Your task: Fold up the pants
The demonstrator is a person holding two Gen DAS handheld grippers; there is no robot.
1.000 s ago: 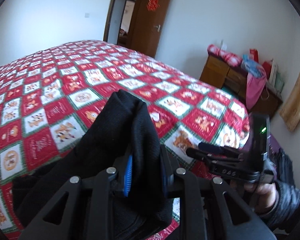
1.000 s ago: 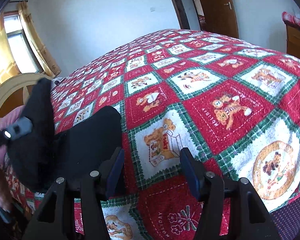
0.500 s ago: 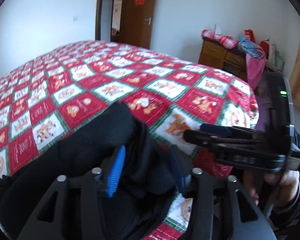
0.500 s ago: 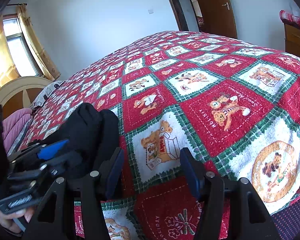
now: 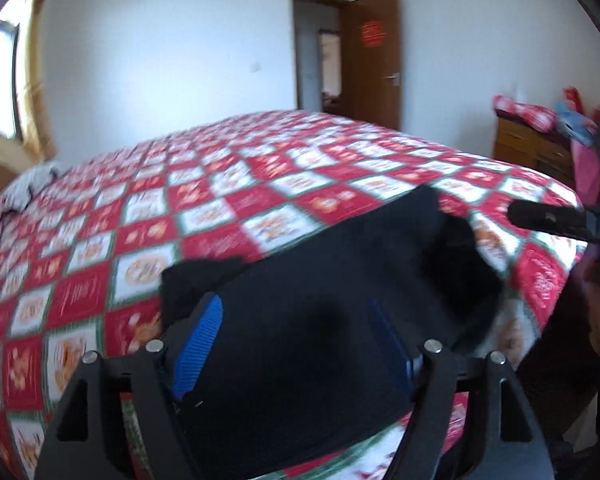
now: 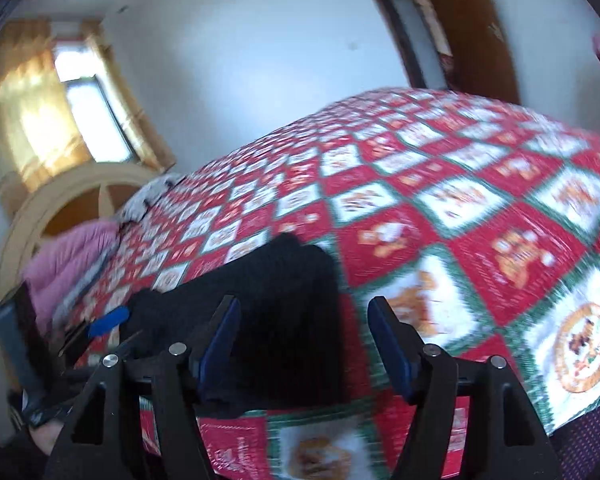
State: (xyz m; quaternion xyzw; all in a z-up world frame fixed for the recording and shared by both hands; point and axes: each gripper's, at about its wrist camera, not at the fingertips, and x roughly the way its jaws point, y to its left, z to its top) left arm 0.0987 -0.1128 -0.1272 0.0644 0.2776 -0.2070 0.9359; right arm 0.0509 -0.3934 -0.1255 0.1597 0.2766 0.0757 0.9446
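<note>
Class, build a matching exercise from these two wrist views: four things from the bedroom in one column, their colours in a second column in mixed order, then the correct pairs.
Things
1. pants
2. door
3. bedspread
4. gripper pads

Colours
A. blue
B. red, white and green checks
C. black
D. brown

Pairs: 1-C, 2-D, 3-B, 4-A
</note>
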